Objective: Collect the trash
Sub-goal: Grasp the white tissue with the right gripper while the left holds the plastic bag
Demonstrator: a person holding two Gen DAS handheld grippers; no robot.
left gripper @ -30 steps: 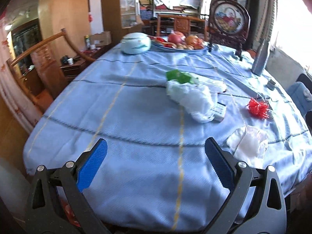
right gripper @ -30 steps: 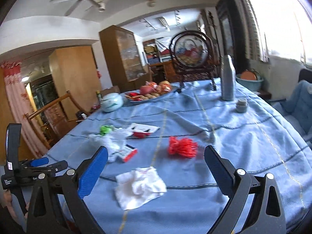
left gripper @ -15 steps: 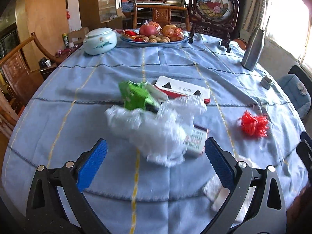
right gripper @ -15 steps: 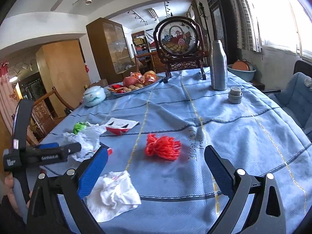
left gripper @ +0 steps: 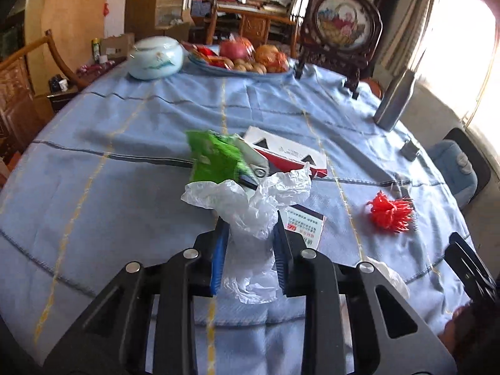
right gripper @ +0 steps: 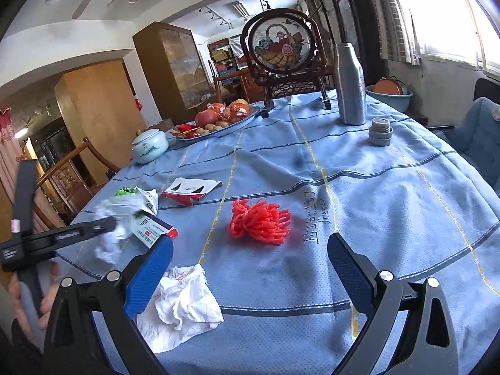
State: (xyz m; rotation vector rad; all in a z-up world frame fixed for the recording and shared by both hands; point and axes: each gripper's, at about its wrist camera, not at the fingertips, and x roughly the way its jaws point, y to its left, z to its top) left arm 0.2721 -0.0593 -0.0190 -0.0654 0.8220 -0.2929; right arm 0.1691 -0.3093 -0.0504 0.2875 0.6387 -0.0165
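- Left hand-held gripper (left gripper: 250, 234): jaws drawn close, blue pads pinching the crumpled plastic bag (left gripper: 250, 206) from both sides; the bag bulges above and below the pads and lies on the table (left gripper: 125, 131)
- In the right wrist view the same gripper enters from the left edge, a hand (right gripper: 31, 300) on its grip, its tip buried in the bag
- Right hand-held gripper (right gripper: 250, 268): jaws spread wide, nothing between the pads; it hangs over the near table edge
- White tissue (right gripper: 184, 306): crumpled on the cloth, just beside the right gripper's left pad; contact cannot be confirmed
- Red yarn tuft (right gripper: 259, 222): on the cloth beyond the right gripper, roughly in line with the gap of its jaws, apart from both pads
- Green wrapper (left gripper: 215, 156): touching the far side of the bag, a grey foil piece against it
- Printed card (left gripper: 306, 225): flat, partly under the bag's right side
- Red-and-white box (left gripper: 287, 153): flat, behind the bag, near the wrapper
- Far end of table: lidded white jar (left gripper: 156, 57), fruit plate (left gripper: 240, 59), framed round embroidery (left gripper: 340, 28) upright on a stand
- Right side of table: metal bottle (right gripper: 350, 84) upright, small grey cap (right gripper: 379, 131) just in front of it
- Blue striped cloth covers the whole table
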